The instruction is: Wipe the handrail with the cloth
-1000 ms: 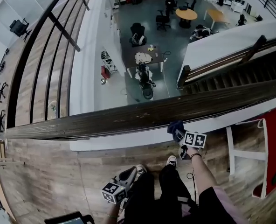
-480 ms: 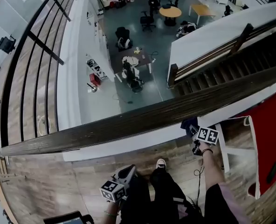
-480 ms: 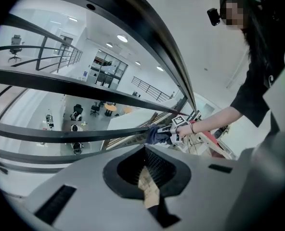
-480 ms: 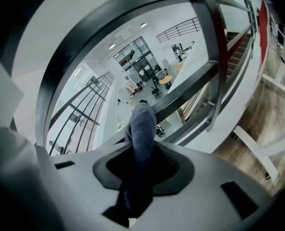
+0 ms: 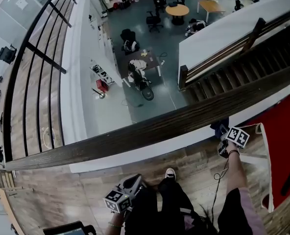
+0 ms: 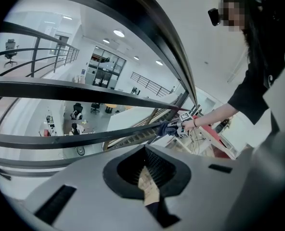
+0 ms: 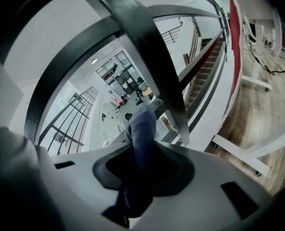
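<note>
Since a second ago, the right claw (image 5: 223, 131) has been carried rightward along the handrail (image 5: 135, 132), and the cloth (image 5: 217, 126) has been taken with it. The dark blue cloth is pinched between that claw's jaws and is pressed against the near edge of the handrail, toward its right end. The left claw (image 5: 134, 184) is held low, well below the handrail, just beside the person's legs (image 5: 169, 204). Its jaws are drawn together and nothing is gripped between them.

Black trousers (image 5: 172, 204), black short sleeve (image 6: 251, 88), white-toed sneaker (image 5: 170, 173), thin black cable (image 5: 216, 177) off the right wrist; grey left hand-held gripper (image 5: 133, 181) and right hand-held gripper (image 5: 223, 131) both carry black-and-white marker cubes (image 5: 237, 137)
</note>
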`<act>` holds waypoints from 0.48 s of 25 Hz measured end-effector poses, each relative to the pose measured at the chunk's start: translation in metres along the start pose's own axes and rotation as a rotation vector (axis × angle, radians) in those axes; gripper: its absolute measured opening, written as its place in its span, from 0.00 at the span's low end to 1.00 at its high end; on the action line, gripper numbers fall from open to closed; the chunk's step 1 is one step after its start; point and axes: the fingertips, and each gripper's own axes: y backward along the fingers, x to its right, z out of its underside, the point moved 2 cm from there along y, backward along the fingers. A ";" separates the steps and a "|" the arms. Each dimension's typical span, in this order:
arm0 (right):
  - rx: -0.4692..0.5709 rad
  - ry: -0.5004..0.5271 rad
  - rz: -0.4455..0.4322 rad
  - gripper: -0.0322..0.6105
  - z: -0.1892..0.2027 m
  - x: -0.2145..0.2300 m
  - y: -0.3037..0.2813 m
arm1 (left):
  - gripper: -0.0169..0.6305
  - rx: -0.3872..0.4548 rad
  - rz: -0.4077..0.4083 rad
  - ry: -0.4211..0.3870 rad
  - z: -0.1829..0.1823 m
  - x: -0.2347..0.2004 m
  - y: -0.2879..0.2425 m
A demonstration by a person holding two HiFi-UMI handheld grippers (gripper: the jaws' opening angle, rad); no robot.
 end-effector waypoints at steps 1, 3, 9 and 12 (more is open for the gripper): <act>0.012 -0.011 0.017 0.19 -0.006 0.007 0.002 | 0.03 -0.003 0.000 -0.002 -0.001 0.001 -0.002; 0.034 -0.029 0.045 0.19 -0.014 0.019 0.007 | 0.03 -0.007 0.006 -0.004 -0.001 0.004 -0.006; 0.066 -0.038 0.034 0.19 -0.016 0.031 0.028 | 0.03 -0.027 0.048 -0.017 -0.001 0.021 -0.016; 0.083 -0.044 0.006 0.19 -0.008 0.020 0.040 | 0.03 -0.027 0.074 -0.024 -0.007 0.026 -0.015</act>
